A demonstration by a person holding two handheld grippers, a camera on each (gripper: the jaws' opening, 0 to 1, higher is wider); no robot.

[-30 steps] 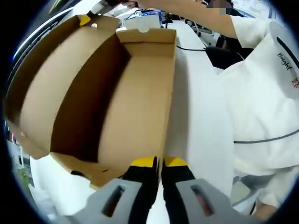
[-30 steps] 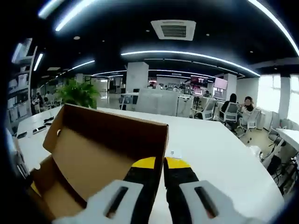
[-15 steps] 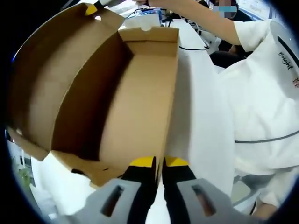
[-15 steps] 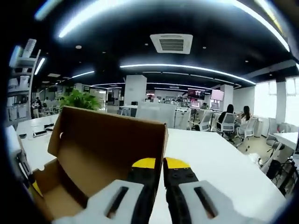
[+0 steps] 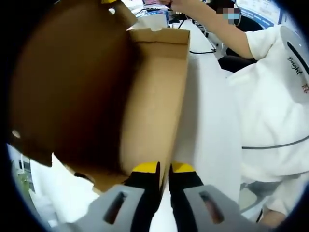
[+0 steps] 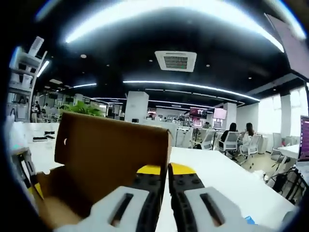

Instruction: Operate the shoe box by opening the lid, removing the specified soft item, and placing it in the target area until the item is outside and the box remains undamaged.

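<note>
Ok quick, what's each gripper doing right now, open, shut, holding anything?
Left gripper: jaws shut on the near wall of the shoe box.
Right gripper: jaws shut on the box's raised lid.

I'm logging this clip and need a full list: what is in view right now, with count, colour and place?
box: 1, brown cardboard, open on the table, lid raised; it rises in front of the right tongs in the right gripper view
table: 1, white, under the box
cable: 1, black, on the table past the box
plant: 1, green, behind the box
ceiling vent: 1, white, overhead
seated people: 2, far right at desks
person's shirt: 1, white, right of the left gripper view
left tongs: 1, black with yellow tips, shut at the box's near edge
right tongs: 1, black with yellow tips, shut
</note>
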